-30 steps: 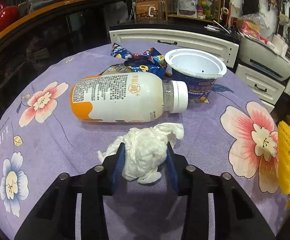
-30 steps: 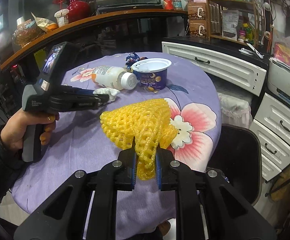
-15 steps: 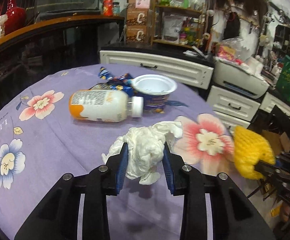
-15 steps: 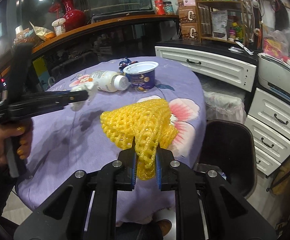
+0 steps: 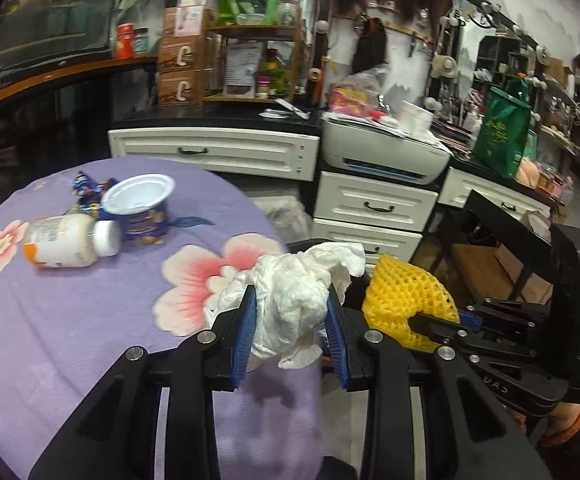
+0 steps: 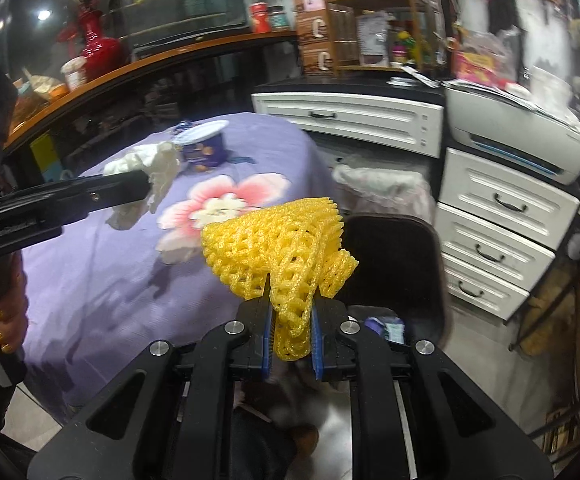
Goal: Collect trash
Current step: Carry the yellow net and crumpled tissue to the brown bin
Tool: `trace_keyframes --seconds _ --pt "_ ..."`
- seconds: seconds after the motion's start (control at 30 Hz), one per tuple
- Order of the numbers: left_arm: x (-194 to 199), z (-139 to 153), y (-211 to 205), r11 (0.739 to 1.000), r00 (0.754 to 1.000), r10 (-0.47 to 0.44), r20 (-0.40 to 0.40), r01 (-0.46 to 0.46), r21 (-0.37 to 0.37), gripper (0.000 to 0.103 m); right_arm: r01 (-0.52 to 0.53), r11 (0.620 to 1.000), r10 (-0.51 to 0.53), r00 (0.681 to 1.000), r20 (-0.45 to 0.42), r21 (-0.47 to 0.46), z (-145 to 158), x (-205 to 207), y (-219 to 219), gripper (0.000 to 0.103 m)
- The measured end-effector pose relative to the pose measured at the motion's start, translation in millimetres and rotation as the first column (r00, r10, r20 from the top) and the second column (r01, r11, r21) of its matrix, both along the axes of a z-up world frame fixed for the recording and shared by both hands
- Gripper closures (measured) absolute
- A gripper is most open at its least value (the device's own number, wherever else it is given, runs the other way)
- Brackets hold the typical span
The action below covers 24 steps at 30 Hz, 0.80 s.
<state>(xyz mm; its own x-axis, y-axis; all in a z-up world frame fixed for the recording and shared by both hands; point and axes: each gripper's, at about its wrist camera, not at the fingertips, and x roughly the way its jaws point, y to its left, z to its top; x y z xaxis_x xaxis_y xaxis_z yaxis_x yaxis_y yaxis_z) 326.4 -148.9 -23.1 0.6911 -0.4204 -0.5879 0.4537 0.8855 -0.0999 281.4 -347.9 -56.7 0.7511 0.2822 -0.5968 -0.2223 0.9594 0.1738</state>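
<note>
Crumpled tissue [image 5: 294, 300] sits clamped in the left hand-held gripper [image 5: 290, 336]; the right hand-held gripper [image 6: 292, 338] pinches yellow foam netting [image 6: 278, 248].

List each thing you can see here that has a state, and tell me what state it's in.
left gripper: shut on the crumpled tissue, lifted off the table
right gripper: shut on the yellow foam net, in the air
bottle: capped, lying on its side
cup: upright, open
cabinet drawers: closed

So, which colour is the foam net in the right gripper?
Bright yellow foam net, seen best in the right wrist view.
</note>
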Motion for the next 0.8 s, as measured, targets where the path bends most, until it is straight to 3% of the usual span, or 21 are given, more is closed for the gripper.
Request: trace_keyframes --seconds 0.33,0.8 --pt "0 -9 -48 0.997 0.997 -0.071 -0.014 0.071 -0.004 0.070 0.103 0.995 -0.102 0.992 -0.071 0.007 -47 36 -49 0.088" --pt "11 -37 -70 0.995 0.992 -0.096 -0.084 0.097 0.012 0.070 0.164 0.986 -0.156 0.961 -0.228 0.016 -138 113 -60 0.087"
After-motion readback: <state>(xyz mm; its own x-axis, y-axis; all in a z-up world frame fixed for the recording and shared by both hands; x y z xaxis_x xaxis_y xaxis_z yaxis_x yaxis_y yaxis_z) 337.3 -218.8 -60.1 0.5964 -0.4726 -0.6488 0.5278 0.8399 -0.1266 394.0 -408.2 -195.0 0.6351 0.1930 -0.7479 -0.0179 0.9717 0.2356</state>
